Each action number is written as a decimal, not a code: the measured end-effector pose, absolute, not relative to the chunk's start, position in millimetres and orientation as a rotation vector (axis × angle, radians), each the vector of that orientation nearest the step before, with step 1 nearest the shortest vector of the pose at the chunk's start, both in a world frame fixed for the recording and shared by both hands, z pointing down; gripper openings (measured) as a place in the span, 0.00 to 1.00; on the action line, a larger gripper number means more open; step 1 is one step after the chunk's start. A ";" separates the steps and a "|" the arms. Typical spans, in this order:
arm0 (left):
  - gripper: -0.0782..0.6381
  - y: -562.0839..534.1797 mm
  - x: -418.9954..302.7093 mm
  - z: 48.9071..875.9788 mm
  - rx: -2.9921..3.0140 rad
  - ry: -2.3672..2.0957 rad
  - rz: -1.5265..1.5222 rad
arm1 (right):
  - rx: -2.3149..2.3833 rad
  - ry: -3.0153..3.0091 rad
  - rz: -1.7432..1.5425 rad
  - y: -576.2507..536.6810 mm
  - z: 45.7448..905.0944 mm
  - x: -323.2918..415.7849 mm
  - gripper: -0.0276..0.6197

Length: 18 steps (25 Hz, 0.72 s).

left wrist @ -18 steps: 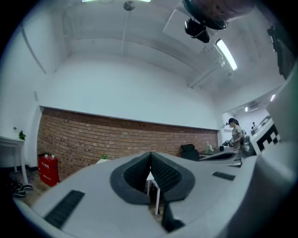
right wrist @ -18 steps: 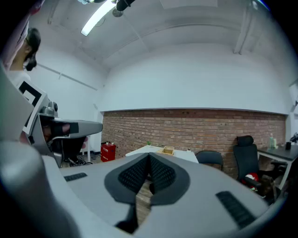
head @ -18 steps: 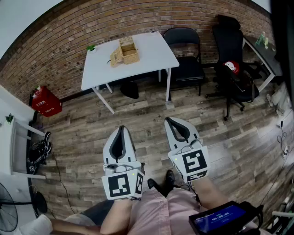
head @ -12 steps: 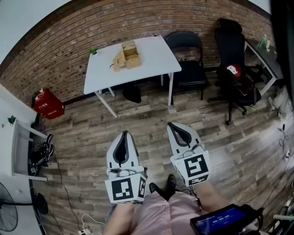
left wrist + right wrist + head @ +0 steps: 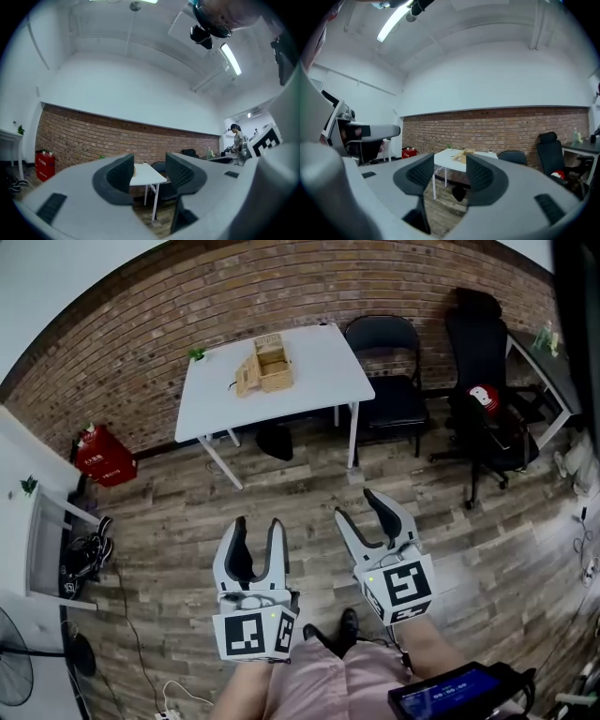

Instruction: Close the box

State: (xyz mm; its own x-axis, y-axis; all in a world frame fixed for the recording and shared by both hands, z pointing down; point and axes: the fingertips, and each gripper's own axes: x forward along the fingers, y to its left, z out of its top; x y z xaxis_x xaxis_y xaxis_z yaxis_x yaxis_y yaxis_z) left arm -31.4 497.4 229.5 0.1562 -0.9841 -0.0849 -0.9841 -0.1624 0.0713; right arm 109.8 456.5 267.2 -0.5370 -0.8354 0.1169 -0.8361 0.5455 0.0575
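Observation:
A light wicker box (image 5: 265, 362) stands on the white table (image 5: 309, 381) by the brick wall, its lid hanging open to the left. Both grippers hover over the wooden floor, far short of the table. In the head view my left gripper (image 5: 258, 531) is open with nothing between its fingers. To its right, my right gripper (image 5: 361, 507) is open and empty too. The right gripper view shows the box (image 5: 465, 153) beyond the right gripper (image 5: 449, 171). In the left gripper view only the table (image 5: 143, 172) shows past the left gripper (image 5: 149, 168); the box is hidden.
A black folding chair (image 5: 394, 362) and a black office chair (image 5: 487, 381) stand right of the table. A red case (image 5: 105, 456) sits by the wall at left, with a white shelf (image 5: 47, 540) nearer. A desk (image 5: 553, 362) is at the far right. A person (image 5: 238, 138) stands there.
Both grippers' jaws, closed together before, now stand apart. The table and box have drifted slightly down and right in the head view.

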 end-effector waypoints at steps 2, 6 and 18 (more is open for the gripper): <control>0.40 491.4 -23.9 229.4 -2.374 2.034 0.162 | 1.427 -2.637 -0.003 447.8 269.4 115.9 0.38; 0.40 486.5 -13.6 230.4 -2.340 2.053 0.151 | 1.389 -2.646 -0.033 438.0 270.6 123.9 0.36; 0.40 444.0 -30.7 269.7 -2.348 2.161 0.112 | 1.311 -2.617 0.023 387.8 305.6 111.1 0.33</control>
State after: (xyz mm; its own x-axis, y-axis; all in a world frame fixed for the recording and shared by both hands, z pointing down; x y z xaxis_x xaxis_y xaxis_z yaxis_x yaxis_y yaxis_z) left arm -30.7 444.0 269.7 0.0820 -0.9965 -0.0166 -0.9929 -0.0832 0.0854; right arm 111.1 387.8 305.6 -0.5806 -0.7901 0.1968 -0.7934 0.6032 0.0813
